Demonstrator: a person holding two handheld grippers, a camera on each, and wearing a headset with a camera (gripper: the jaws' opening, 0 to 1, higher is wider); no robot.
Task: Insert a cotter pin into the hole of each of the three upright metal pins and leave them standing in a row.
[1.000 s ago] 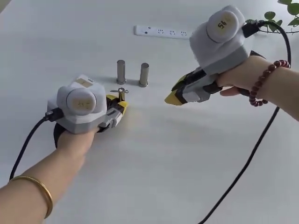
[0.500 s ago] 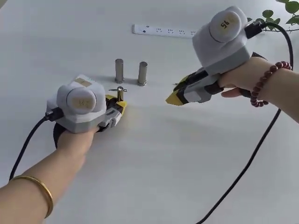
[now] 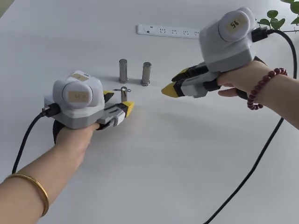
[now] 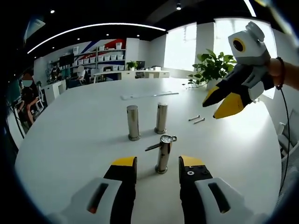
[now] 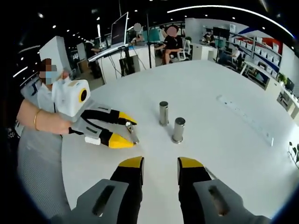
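Left gripper (image 3: 119,101) and right gripper (image 3: 174,83): pale grey moulded housings, each with a round cap on top; black jaws tipped in yellow. Cap label (image 3: 235,23) of the right one marked "56"; left cap's yellowish label illegible. Small screw (image 4: 190,172) behind one yellow tip. Black left cable (image 3: 25,140) and right cable (image 3: 261,154). Gold bangle (image 3: 29,189) on the left wrist, dark red bead bracelet (image 3: 264,86) on the right.
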